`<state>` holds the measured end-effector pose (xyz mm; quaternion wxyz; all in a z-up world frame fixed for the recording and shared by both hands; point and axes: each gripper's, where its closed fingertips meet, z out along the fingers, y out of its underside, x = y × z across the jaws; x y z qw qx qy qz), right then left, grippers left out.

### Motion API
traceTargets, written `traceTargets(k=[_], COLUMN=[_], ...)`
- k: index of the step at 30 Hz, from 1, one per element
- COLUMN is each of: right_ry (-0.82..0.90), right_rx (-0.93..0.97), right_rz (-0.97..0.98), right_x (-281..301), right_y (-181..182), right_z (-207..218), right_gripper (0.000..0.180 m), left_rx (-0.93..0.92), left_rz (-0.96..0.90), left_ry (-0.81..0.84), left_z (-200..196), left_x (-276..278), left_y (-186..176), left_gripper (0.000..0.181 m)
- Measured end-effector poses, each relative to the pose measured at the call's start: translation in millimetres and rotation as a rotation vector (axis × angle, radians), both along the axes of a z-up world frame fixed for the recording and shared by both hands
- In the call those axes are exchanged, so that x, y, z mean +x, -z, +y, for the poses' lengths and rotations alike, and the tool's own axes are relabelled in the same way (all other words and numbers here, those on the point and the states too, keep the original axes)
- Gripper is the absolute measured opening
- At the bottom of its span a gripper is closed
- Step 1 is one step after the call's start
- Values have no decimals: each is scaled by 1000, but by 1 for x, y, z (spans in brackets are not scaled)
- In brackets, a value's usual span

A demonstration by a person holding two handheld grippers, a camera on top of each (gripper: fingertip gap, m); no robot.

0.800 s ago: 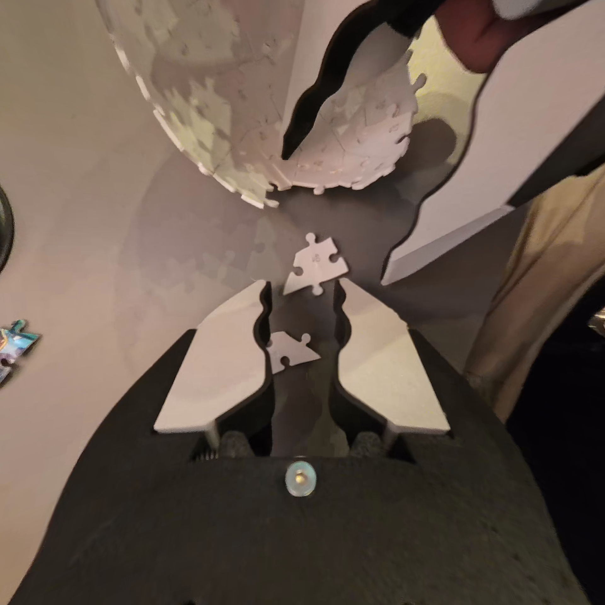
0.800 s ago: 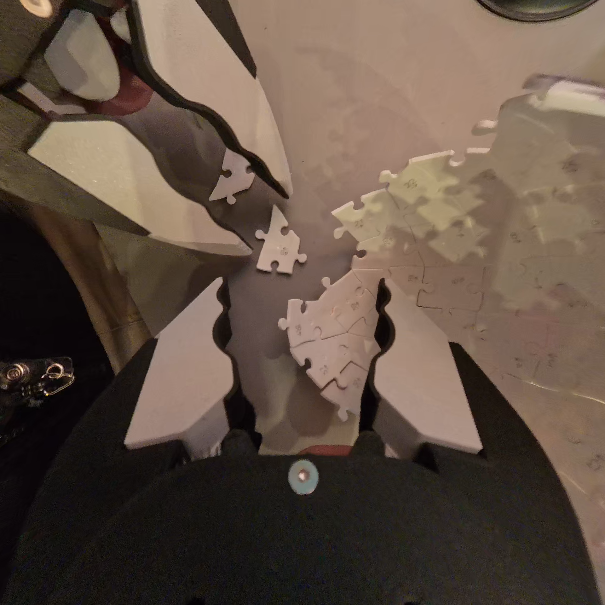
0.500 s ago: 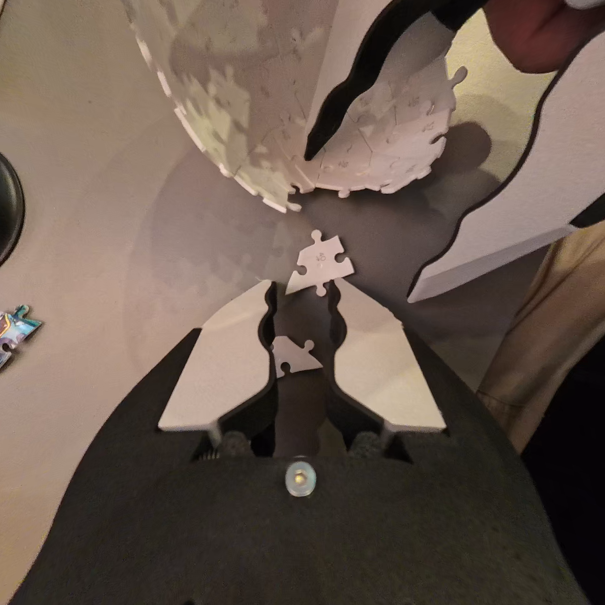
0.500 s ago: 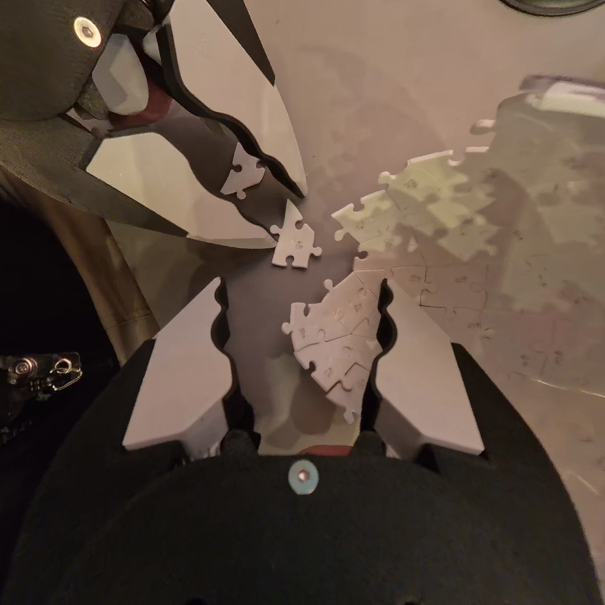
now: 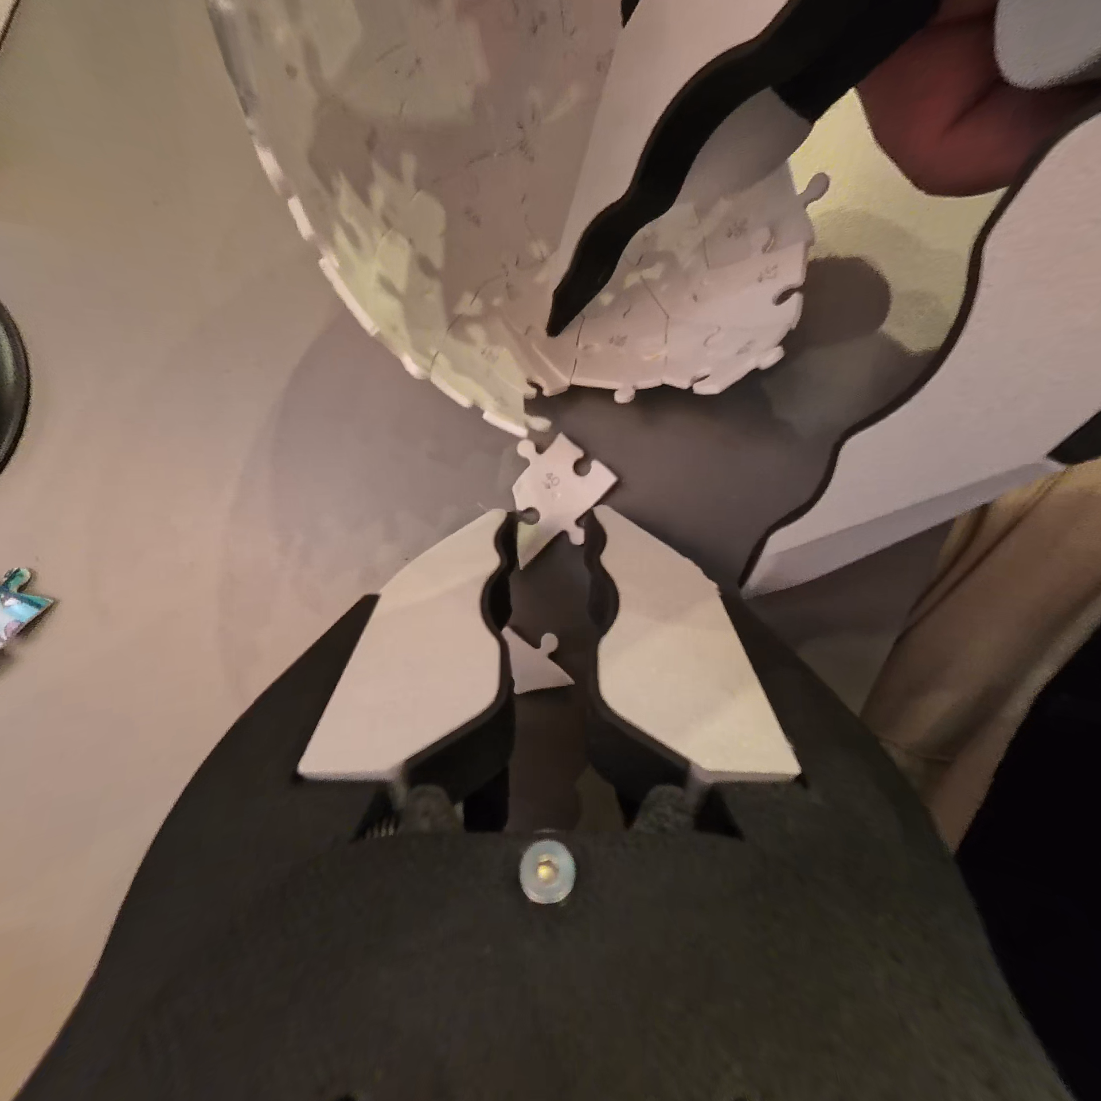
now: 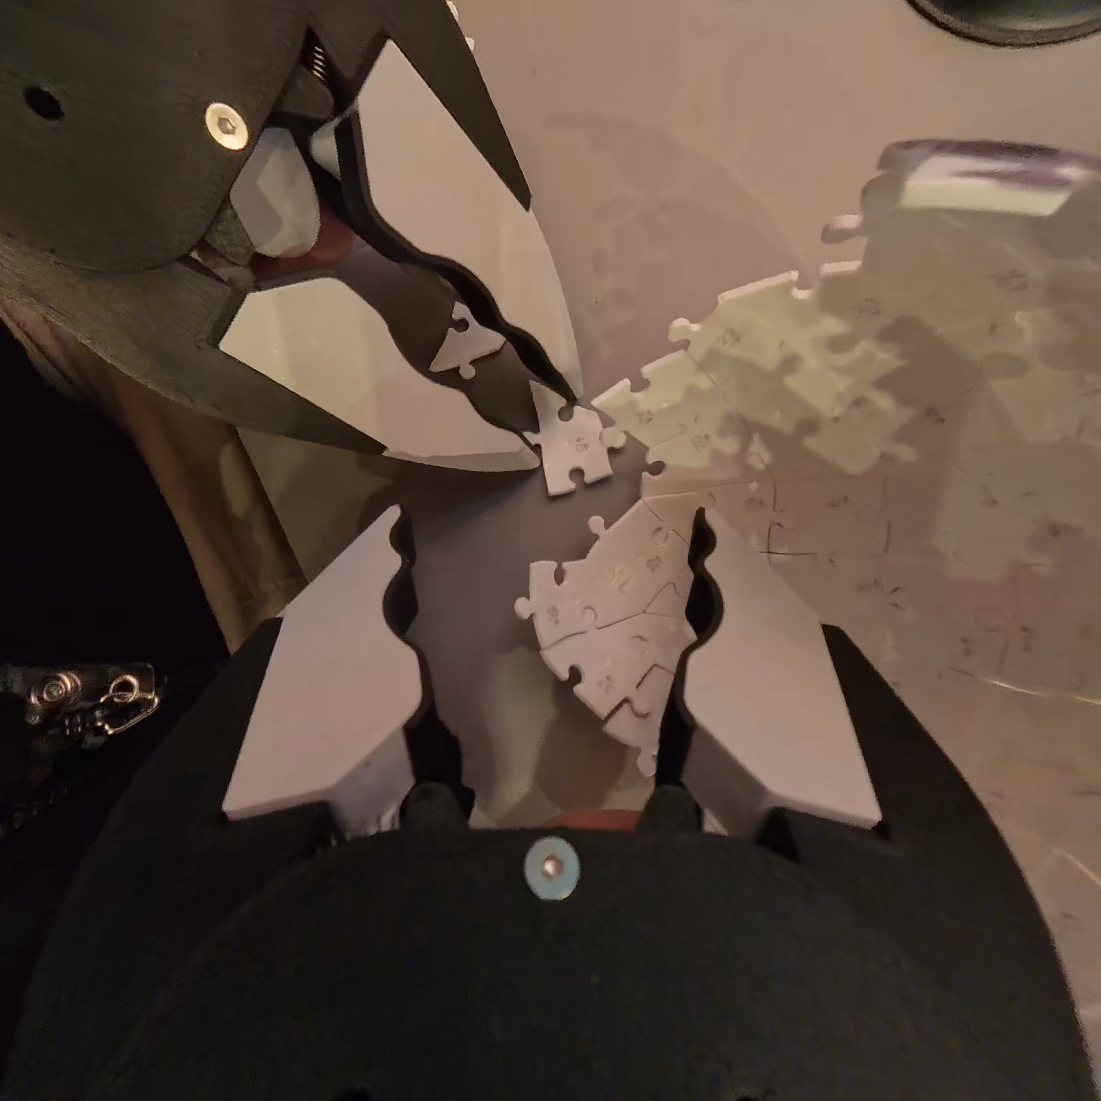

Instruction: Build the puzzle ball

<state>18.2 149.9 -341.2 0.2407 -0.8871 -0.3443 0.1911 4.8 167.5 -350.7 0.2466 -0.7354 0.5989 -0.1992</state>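
The white half-built puzzle ball (image 5: 476,208) lies on the grey table with its open side up, and its jagged rim faces my left gripper. A loose white piece (image 5: 563,485) lies just short of that rim. My left gripper (image 5: 548,521) has its jaws nearly closed and pinches the near corner of this piece. It also shows in the right wrist view (image 6: 575,450). A second white piece (image 5: 533,664) lies on the table, seen farther back between the left fingers. My right gripper (image 6: 548,524) is wide open. The ball's rim (image 6: 613,619) rests against its right finger.
A coloured puzzle piece (image 5: 24,599) lies at the left edge. A dark round object (image 6: 1013,18) sits at the far side of the table. A person's tan clothing (image 5: 983,655) is at the right, and a metal clip (image 6: 89,697) hangs at the left. Less than 4 cm separates the two grippers' tips.
The ball and my right gripper have moved closer to the loose piece. My left jaws have narrowed onto that piece, and it has turned a little.
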Motion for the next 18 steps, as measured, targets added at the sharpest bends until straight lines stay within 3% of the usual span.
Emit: traceTargets(k=[18], right_ry=[-10], right_rx=[26], right_rz=[16], right_x=[-5], right_y=[-8], right_z=[1], right_gripper=[93], left_rx=[-1], left_rz=[-9], left_ry=[34], left_z=[0], left_x=[1], left_y=[0], left_gripper=[19])
